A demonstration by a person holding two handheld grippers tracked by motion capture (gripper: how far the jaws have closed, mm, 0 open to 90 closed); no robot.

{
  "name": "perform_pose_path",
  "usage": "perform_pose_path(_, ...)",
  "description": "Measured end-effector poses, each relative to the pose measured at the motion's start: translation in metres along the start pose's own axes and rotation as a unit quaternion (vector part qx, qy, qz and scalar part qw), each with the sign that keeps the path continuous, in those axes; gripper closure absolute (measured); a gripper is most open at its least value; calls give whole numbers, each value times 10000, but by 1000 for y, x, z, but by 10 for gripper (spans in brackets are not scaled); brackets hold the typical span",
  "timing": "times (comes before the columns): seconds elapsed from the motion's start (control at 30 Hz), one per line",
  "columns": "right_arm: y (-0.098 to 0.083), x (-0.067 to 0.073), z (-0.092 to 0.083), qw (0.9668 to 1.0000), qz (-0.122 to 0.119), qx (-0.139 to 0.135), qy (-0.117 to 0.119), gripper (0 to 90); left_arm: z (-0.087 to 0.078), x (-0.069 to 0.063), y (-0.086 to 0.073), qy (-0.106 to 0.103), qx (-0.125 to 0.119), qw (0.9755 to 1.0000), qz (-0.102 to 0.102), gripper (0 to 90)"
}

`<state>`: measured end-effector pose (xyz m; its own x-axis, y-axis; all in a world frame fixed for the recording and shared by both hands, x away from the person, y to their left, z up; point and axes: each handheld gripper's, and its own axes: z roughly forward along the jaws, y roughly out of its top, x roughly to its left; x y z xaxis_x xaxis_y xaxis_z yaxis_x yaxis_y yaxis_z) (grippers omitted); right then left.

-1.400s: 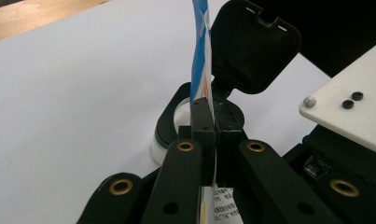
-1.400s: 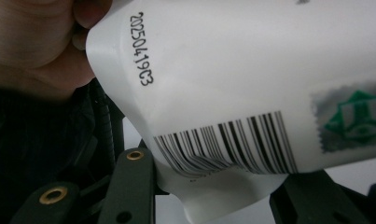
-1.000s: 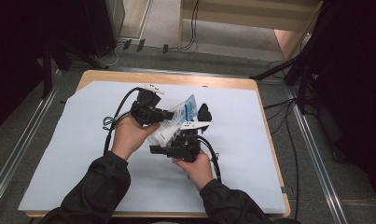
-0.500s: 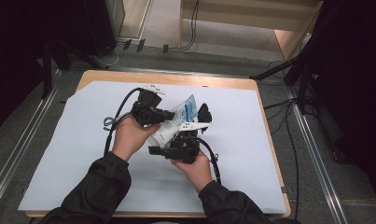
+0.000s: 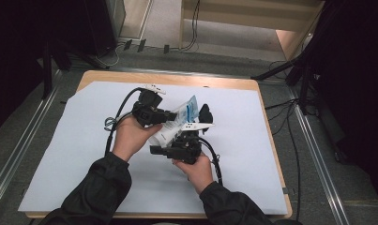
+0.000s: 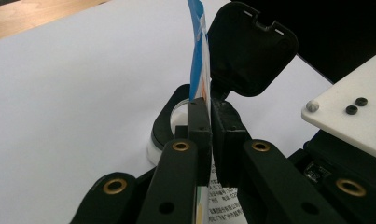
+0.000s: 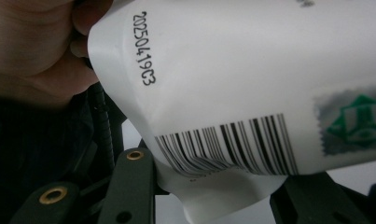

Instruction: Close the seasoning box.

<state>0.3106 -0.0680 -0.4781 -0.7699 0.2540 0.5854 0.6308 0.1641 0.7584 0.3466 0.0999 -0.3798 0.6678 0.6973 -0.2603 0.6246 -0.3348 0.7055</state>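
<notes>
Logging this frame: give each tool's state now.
Left tool: shut on the pouch.
Right tool: shut on the pouch's lower end.

Wooden table under white sheet

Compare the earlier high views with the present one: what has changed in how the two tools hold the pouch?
Nothing visibly moved. The left tool stays clamped on the white pouch's blue edge; the right tool, whose jaws closed slightly just now, still grips its bottom. Both hands remain above the white sheet.
</notes>
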Motion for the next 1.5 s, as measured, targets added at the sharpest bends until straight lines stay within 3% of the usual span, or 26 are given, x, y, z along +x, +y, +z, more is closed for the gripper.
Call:
perform_pose_path(0.97,-1,0,1,10000,23,11,-5,642,1,-3,0,68,7,9999,75,900)
perform_pose_path(1.5,4,-1,2,10000,17,90,11,642,1,-1,0,126,-103,9999,6,900)
